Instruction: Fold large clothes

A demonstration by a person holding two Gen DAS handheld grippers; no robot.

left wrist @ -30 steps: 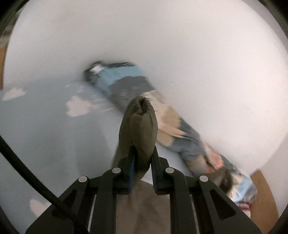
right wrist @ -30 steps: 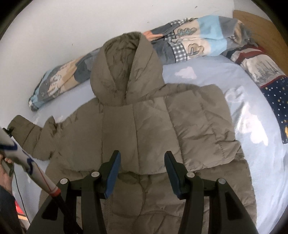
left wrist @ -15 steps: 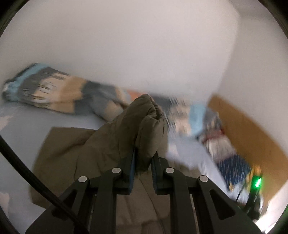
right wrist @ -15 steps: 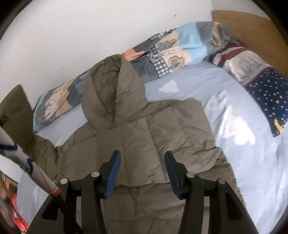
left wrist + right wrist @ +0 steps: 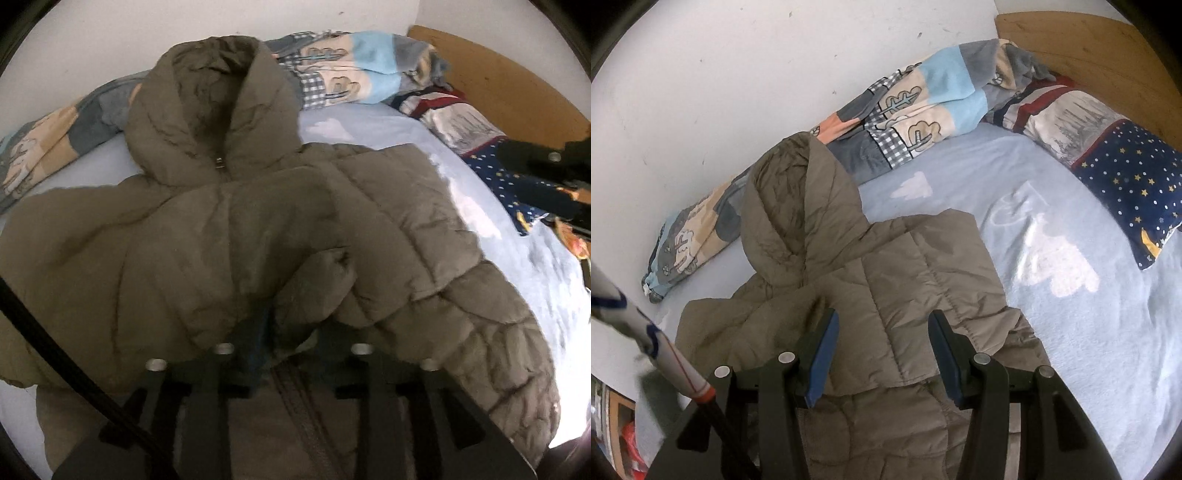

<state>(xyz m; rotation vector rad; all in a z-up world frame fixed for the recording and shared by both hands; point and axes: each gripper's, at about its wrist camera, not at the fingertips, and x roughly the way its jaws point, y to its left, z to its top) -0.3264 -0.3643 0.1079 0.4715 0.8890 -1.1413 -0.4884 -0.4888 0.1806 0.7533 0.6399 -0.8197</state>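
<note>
An olive puffy hooded jacket point(image 5: 229, 236) point(image 5: 905, 280) lies front up on the light blue bed sheet point(image 5: 1089, 350), hood toward the wall. One side panel is folded over the chest. My left gripper point(image 5: 291, 328) hovers low over the jacket's front, and its jaws are opening. The sleeve cuff point(image 5: 317, 284) still bulges between them, resting on the chest. My right gripper point(image 5: 882, 354) hangs open above the folded panel with nothing between its fingers. It also shows as a dark shape, the right gripper point(image 5: 546, 173), at the edge of the left wrist view.
A patchwork duvet point(image 5: 916, 110) is bunched along the white wall. A starry navy pillow point(image 5: 1126, 177) lies by the wooden headboard point(image 5: 1089, 55). A white striped cable wrap point(image 5: 665, 354) crosses the lower left of the right wrist view.
My left gripper swung the sleeve from out beside the bed across onto the jacket's front, lowered, and its jaws spread apart. The right gripper drifted slightly and stayed open.
</note>
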